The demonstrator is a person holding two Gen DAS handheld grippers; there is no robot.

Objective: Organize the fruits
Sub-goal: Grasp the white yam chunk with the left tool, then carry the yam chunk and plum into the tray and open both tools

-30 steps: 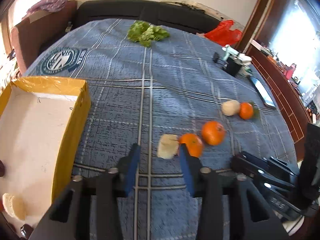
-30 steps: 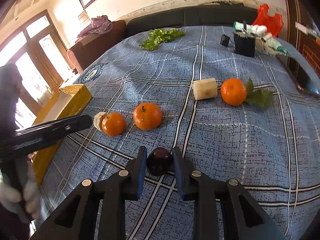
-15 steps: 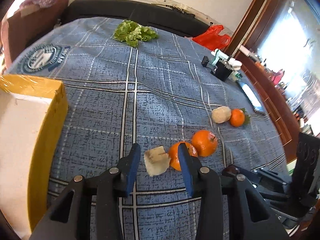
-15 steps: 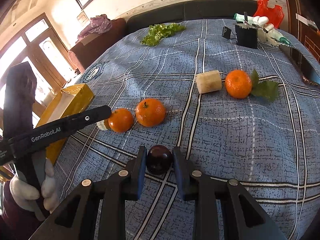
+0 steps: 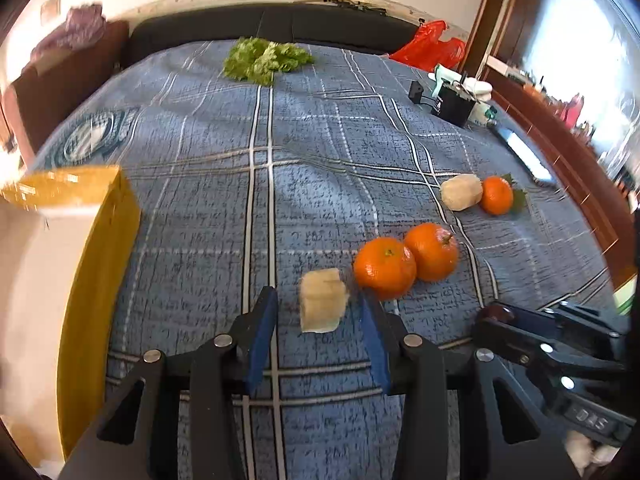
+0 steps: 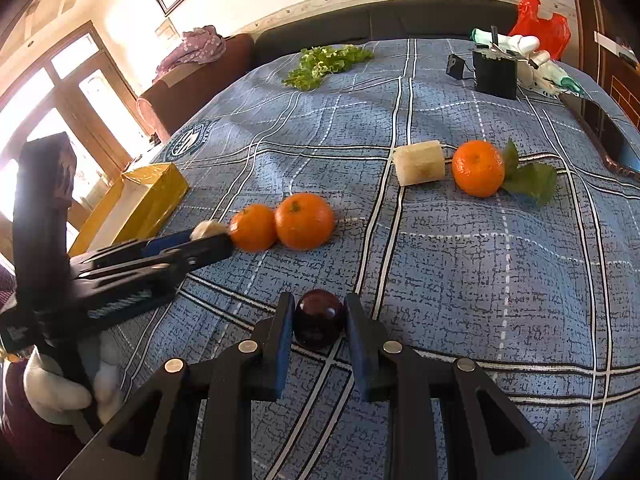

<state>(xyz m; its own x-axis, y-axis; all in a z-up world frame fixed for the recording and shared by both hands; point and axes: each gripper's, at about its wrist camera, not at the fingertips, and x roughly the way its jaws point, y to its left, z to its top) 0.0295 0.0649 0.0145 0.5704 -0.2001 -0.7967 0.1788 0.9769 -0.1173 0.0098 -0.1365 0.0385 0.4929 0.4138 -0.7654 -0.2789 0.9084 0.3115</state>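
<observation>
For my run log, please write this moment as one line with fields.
left gripper: open around pale fruit chunk, not gripping | right gripper: shut on dark plum | yellow box: at left | two oranges: on cloth

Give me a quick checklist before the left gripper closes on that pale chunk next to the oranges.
1. Pale chunk lies between the left gripper pads: ok.
2. Pads pressing on the chunk: not ok, gaps show on both sides.
3. Nearest orange clear of the outer pad: cannot tell, they look very close.
4. Right gripper shut on the dark plum: ok.
5. Yellow box open with room inside: ok.
</observation>
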